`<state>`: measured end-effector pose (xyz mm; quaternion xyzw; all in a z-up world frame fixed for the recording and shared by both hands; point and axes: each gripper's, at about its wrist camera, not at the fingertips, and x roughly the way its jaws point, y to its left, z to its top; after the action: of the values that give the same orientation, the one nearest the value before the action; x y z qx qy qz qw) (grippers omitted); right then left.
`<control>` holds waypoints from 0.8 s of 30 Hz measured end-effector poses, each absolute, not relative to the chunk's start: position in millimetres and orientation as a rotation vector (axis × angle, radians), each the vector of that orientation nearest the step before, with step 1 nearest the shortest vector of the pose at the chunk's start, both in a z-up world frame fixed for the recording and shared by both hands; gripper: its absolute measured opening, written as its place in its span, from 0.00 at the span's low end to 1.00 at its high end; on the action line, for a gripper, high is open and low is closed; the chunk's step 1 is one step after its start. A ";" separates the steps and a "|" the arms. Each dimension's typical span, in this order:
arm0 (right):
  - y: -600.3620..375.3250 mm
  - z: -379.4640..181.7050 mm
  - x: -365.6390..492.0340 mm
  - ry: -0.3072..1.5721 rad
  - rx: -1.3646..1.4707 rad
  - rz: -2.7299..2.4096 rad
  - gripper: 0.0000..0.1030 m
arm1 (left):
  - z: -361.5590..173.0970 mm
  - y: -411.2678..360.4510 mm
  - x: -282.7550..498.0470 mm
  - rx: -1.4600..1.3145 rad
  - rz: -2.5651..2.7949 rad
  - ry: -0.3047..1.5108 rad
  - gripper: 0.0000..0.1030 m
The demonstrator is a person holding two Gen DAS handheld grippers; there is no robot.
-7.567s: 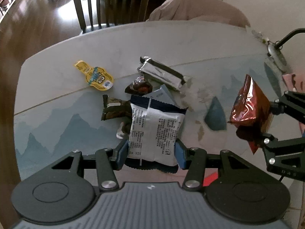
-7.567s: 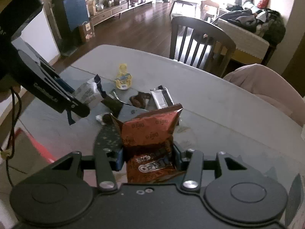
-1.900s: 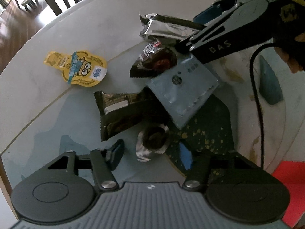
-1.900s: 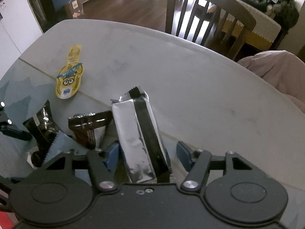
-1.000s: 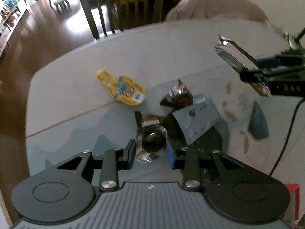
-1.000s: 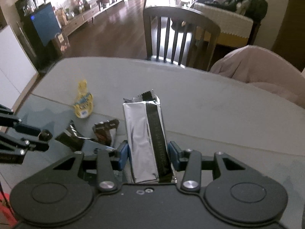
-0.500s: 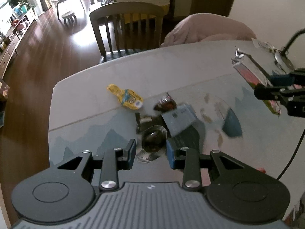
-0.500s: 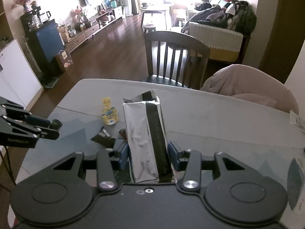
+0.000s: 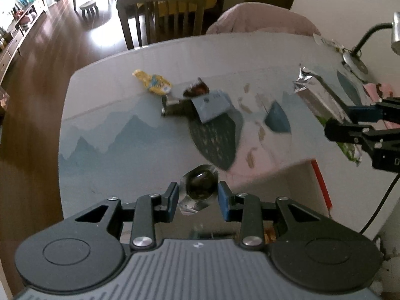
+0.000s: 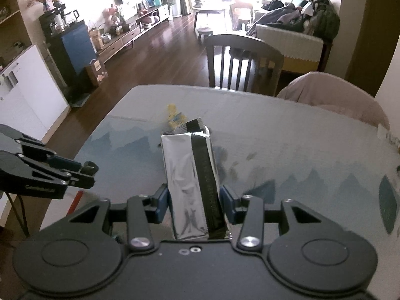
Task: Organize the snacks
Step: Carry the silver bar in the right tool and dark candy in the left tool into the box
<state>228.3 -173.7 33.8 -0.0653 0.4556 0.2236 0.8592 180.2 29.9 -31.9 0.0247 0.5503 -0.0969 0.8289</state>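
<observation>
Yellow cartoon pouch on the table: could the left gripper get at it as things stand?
Probably not yet. The left gripper is shut on a small foil-wrapped snack, so its jaws are taken. The yellow cartoon pouch lies uncovered at the far end of the table, with nothing on top of it.

A lived-in home is shown. A grey dining table with a blue mountain-pattern mat (image 9: 105,135) is placed beside a dark wooden slat-back chair (image 10: 243,60). Behind it, an open living room with dark wooden floor (image 10: 160,47) is seen, with a sofa covered in clothes (image 10: 295,27), a low media cabinet (image 10: 140,28) and a small round stool (image 10: 205,32).
</observation>
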 end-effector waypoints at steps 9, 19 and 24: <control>-162.0 -0.4 187.0 1.038 -0.120 0.481 0.43 | -58.9 18.2 133.6 0.067 -0.239 1.201 0.32; -147.5 -47.3 152.9 1.109 -0.132 0.470 0.43 | -102.1 5.9 111.8 0.083 -0.244 1.277 0.32; -143.0 -71.0 159.7 1.151 -0.143 0.448 0.43 | -128.4 -4.5 111.1 0.122 -0.242 1.319 0.32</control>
<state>159.7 -143.0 -71.0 -0.0670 0.5391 0.2097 0.8129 111.1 -4.5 -128.4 0.0566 0.6106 -0.1121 0.7819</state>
